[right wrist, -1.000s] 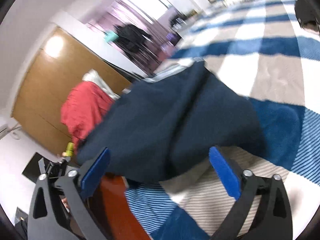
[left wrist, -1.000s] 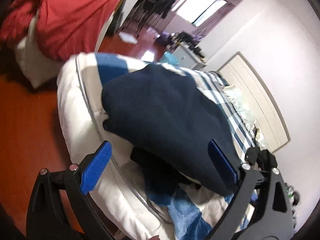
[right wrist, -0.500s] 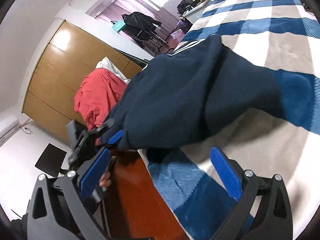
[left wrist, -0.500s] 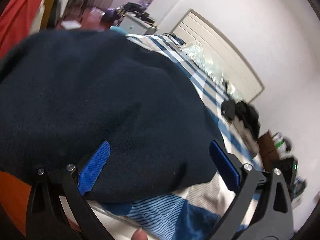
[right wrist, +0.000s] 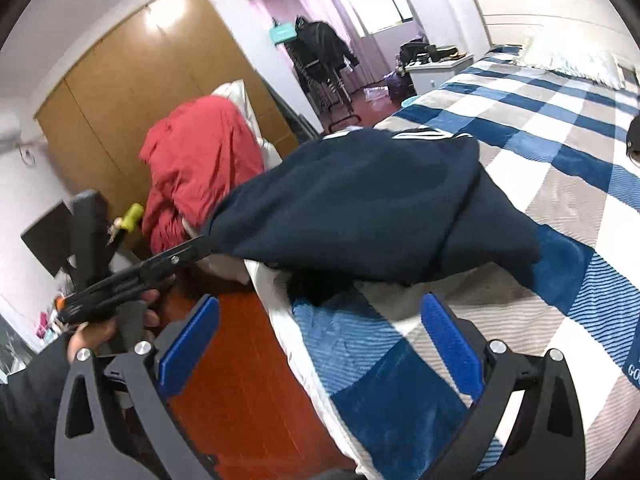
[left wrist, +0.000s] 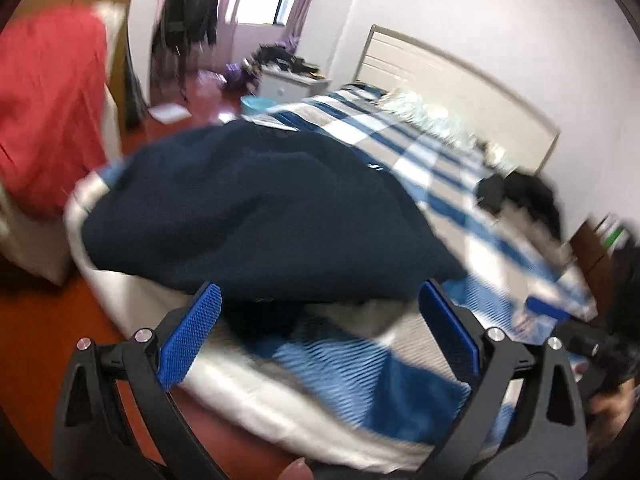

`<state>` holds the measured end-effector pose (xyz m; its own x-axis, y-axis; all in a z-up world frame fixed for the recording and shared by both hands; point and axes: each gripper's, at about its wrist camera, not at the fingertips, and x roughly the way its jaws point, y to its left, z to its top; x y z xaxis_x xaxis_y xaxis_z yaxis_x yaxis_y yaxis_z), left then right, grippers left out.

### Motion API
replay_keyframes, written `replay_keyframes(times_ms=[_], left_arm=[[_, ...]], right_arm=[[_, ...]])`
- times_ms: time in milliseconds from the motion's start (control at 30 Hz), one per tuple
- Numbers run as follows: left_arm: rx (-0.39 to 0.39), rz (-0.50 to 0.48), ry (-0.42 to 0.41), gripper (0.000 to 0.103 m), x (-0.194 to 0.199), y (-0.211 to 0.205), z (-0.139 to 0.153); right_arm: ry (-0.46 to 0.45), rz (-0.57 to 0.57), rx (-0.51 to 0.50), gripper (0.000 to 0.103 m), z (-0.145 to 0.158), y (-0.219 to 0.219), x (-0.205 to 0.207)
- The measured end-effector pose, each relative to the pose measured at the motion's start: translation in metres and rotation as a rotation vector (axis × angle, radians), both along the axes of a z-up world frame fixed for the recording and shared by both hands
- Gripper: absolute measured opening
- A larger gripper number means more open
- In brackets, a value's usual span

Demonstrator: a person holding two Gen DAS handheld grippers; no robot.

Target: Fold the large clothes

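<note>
A dark navy garment (left wrist: pixel 256 208) lies folded in a thick pile at the corner of the bed (left wrist: pixel 360 416), on a blue, white and grey checked cover; it also shows in the right wrist view (right wrist: pixel 372 208). My left gripper (left wrist: pixel 320 332) is open and empty, just short of the garment's near edge. My right gripper (right wrist: pixel 320 344) is open and empty, above the bed's corner in front of the garment. In the right wrist view the left gripper (right wrist: pixel 188 256) reaches to the garment's left edge.
A red cloth (right wrist: pixel 196 160) is heaped beside the bed near the wooden wardrobe (right wrist: pixel 120 80). The red-brown floor (right wrist: pixel 240 380) runs along the bed's side. Dark clothes (left wrist: pixel 516 196) lie further up the bed. A clothes rack (right wrist: pixel 324 56) and a white nightstand (right wrist: pixel 436 68) stand beyond.
The left gripper has pulled back from over the garment, so the whole pile and bed show again. The right gripper's view has swung slightly; the garment lies still.
</note>
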<state>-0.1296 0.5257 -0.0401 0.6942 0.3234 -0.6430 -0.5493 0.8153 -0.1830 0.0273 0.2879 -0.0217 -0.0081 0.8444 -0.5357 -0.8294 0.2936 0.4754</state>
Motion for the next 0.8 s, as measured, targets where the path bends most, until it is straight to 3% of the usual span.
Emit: replay_keyframes(times_ms=[67,167,400,533,800], left_arm=[[0.072,0.005,0.013,0.097,-0.009,-0.019,0.011],[0.12,-0.003,0.02,0.097,-0.022,-0.037,0.021],[0.153,0.038,-0.029,0.096,-0.045,-0.043,0.04],[0.211,0.05,-0.029,0.096,-0.046,-0.05,0.047],[0.232,0.045,-0.051,0.097,-0.047,-0.054,0.055]], right_arm=[[0.004,-0.032,-0.001,0.098,0.002,0.0,-0.007],[-0.008,-0.054,0.003,0.098,0.002,0.002,-0.019],[-0.05,-0.051,-0.014,0.098,0.01,0.008,-0.04],[-0.08,-0.051,-0.018,0.098,0.02,0.01,-0.047],[-0.126,-0.06,0.003,0.098,0.032,0.009,-0.052]])
